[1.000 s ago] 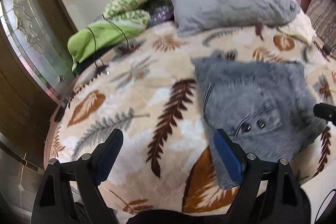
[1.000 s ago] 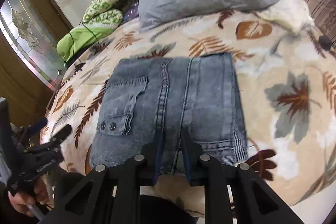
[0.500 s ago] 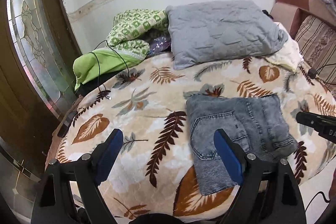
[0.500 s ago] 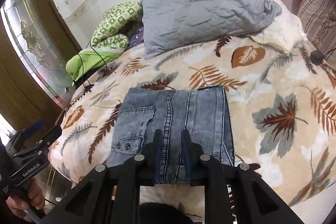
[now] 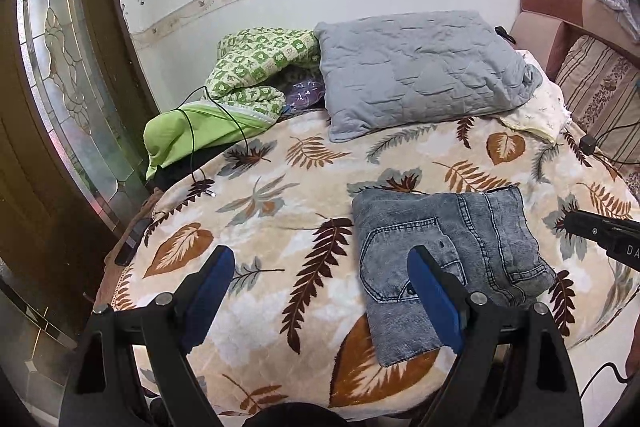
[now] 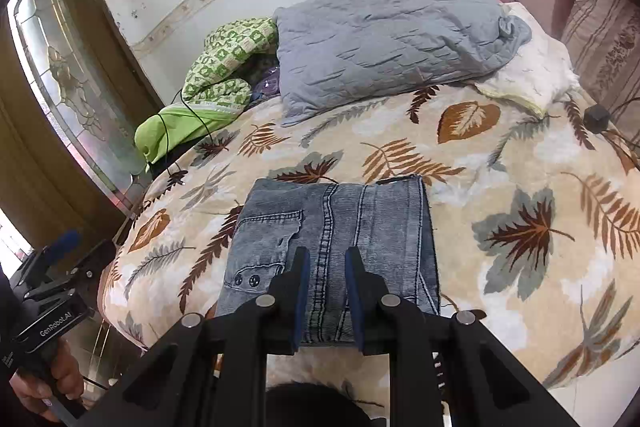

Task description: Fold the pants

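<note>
The blue denim pants lie folded into a compact rectangle on the leaf-patterned blanket, pocket side up. They also show in the right wrist view. My left gripper is open and empty, raised above the blanket to the left of the pants. My right gripper hovers above the near edge of the pants with its jaws narrowly apart and nothing between them. The right gripper shows at the right edge of the left wrist view, and the left gripper at the left edge of the right wrist view.
A grey pillow, a green patterned quilt and a lime cloth with a black cable lie at the bed's far side. A sofa stands right. A wooden door with glass stands left. A black charger lies on the blanket.
Both grippers have pulled back and up from the bed, so the folded pants look smaller and farther. The pants have stayed in place on the blanket.
</note>
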The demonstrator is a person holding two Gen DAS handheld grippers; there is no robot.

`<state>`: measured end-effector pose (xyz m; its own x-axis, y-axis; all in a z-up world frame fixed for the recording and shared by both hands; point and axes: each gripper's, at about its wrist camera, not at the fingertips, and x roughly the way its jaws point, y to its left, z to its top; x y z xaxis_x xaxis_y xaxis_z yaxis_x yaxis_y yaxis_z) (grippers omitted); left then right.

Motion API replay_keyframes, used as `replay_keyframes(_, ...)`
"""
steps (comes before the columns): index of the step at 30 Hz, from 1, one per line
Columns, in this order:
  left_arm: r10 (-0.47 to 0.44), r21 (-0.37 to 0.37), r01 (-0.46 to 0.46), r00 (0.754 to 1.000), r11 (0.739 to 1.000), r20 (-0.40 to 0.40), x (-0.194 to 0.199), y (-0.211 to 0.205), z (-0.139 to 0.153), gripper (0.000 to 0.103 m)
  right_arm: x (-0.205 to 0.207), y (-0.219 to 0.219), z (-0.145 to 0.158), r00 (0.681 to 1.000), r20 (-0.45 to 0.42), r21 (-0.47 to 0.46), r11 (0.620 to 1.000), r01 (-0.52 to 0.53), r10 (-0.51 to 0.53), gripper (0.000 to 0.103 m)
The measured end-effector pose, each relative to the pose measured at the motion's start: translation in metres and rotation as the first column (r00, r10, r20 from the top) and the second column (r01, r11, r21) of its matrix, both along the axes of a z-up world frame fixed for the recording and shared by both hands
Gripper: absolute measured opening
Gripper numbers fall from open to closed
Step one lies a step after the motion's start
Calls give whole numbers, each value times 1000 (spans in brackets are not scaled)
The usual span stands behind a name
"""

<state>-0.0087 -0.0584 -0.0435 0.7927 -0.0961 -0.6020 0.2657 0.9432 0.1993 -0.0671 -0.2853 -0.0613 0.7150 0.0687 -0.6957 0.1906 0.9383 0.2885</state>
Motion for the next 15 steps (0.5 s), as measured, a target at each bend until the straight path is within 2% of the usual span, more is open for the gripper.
replay_keyframes(15, 6, 13, -6, 1000, 1000, -27, 12, 0, -8, 88, 7, -3, -10, 1000, -27, 11, 1000, 0, 0, 21)
